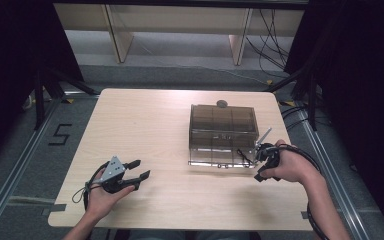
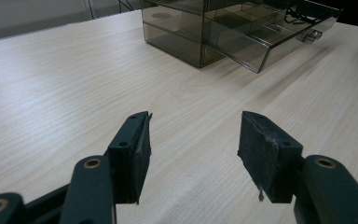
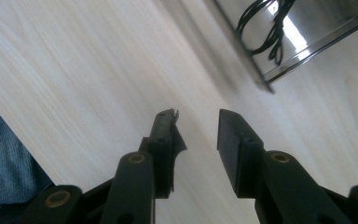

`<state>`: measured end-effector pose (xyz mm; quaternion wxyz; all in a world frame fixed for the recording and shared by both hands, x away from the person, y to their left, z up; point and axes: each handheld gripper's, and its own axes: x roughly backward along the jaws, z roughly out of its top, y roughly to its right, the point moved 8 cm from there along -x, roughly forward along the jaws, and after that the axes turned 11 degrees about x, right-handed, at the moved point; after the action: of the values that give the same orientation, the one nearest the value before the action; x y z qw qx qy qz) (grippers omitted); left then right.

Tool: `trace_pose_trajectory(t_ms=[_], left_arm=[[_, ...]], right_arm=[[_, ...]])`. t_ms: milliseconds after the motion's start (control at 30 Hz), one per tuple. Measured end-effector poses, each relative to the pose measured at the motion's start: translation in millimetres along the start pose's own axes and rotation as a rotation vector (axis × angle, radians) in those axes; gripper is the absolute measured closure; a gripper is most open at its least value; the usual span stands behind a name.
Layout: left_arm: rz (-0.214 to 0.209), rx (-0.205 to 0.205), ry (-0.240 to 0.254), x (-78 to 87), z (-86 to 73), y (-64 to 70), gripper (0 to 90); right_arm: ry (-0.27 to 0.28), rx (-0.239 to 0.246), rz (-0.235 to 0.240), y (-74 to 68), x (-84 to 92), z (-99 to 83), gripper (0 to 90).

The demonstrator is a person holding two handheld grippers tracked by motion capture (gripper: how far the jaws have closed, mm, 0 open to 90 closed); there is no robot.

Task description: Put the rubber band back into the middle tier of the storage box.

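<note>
Table: pale wood, carrying everything here.
Drawer box: smoky see-through plastic, right of the table's middle, nearer the far edge; its lower drawer is pulled out toward the person.
Small round thing: on the table at the box's far side, too small to tell.
Right gripper: just beside the drawer's front right corner, jaws released, nothing between them.
Left gripper: near the front left corner, well apart from the box, jaws spread wide over bare wood, empty.
Black cable: looped inside the drawer.
</note>
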<state>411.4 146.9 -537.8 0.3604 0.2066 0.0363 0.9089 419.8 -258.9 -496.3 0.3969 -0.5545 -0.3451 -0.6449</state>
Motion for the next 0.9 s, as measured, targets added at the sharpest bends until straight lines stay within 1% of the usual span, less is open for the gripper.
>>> trace_pose_trajectory(t_ms=[33,67,100,133,167,200,233,267,300,333,400,433,467,500,533,567,600,633,667,733,767,800,833,867,900], left_arm=[[0.000,0.000,0.001,0.0,-0.1,-0.2,43.1],[0.002,0.003,0.002,0.0,-0.2,-0.3,43.0],[0.004,0.003,0.001,0.1,-0.4,-0.7,43.0],[0.005,0.004,0.001,0.2,-0.7,-1.0,43.0],[0.010,0.004,0.000,0.5,-1.0,-1.4,42.9],[0.019,0.003,-0.008,1.3,-1.7,-1.9,42.9],[0.013,0.005,-0.002,0.6,-1.8,-1.9,42.9],[0.016,0.004,-0.004,0.7,-2.3,-2.2,42.8],[0.016,0.003,-0.003,0.6,-2.6,-2.4,42.7],[0.017,0.003,-0.001,0.8,-2.6,-2.7,42.6],[0.016,0.009,0.005,1.1,-2.6,-2.9,42.4],[0.015,0.007,0.006,1.3,-2.7,-3.5,42.3],[0.025,0.006,0.005,2.0,-2.8,-4.5,42.2],[0.022,0.011,0.012,1.7,-2.7,-4.7,42.2],[0.027,0.011,0.010,2.3,-2.7,-5.5,42.2],[0.029,0.017,0.019,2.5,-2.2,-5.7,42.1],[0.037,0.015,0.014,3.4,-2.4,-6.5,42.1],[0.038,0.014,0.015,3.7,-2.4,-6.9,42.0],[0.039,0.017,0.016,3.8,-2.6,-7.2,42.0],[0.041,0.017,0.015,3.8,-3.2,-7.7,41.9],[0.043,0.021,0.015,3.8,-3.6,-7.7,41.9],[0.043,0.021,0.014,3.8,-3.8,-7.8,41.9],[0.044,0.021,0.013,3.9,-4.0,-7.8,41.8],[0.038,0.021,0.017,3.1,-3.9,-7.7,41.8],[0.038,0.026,0.017,2.9,-4.4,-7.3,41.8]], right_arm=[[-0.010,0.002,-0.007,-0.9,-0.9,-2.8,67.6],[-0.003,-0.008,0.010,-5.2,-2.2,-3.3,67.5],[-0.002,-0.010,0.001,-6.5,-3.3,-4.7,67.5],[0.006,-0.019,0.023,-11.5,-4.1,-5.0,67.3],[0.004,-0.019,0.011,-11.6,-4.8,-7.2,67.2],[0.006,-0.005,0.003,-11.7,-5.4,-9.2,67.3],[0.005,-0.025,0.004,-14.2,-6.0,-10.7,67.2],[0.009,-0.007,-0.002,-14.0,-7.1,-12.4,67.2],[0.008,-0.005,-0.007,-15.0,-7.7,-14.4,67.2],[0.012,-0.035,0.005,-20.0,-8.5,-15.5,67.2],[0.007,-0.027,-0.002,-22.3,-10.4,-20.7,67.1],[0.003,-0.033,0.000,-25.0,-11.6,-22.8,67.0],[0.001,-0.022,0.002,-26.9,-13.0,-25.1,67.0],[-0.012,-0.040,0.002,-30.4,-14.3,-27.6,66.9],[-0.016,-0.027,-0.002,-31.5,-15.7,-30.0,66.8],[-0.012,-0.021,0.008,-34.5,-16.6,-31.1,66.6],[-0.015,-0.027,0.007,-37.0,-17.1,-33.0,66.5],[-0.016,-0.045,0.011,-39.9,-17.7,-34.5,66.4],[-0.001,-0.042,0.010,-41.3,-19.0,-35.0,66.3],[0.004,-0.038,0.009,-43.5,-20.0,-38.3,66.1],[0.000,-0.047,0.003,-44.8,-20.2,-40.3,66.0],[0.009,-0.056,0.010,-48.0,-20.7,-41.0,66.0],[0.007,-0.042,-0.002,-47.0,-20.7,-42.8,66.0],[0.013,-0.039,0.014,-49.9,-21.6,-43.3,66.0],[0.013,-0.058,0.027,-53.6,-21.1,-43.9,66.0]])
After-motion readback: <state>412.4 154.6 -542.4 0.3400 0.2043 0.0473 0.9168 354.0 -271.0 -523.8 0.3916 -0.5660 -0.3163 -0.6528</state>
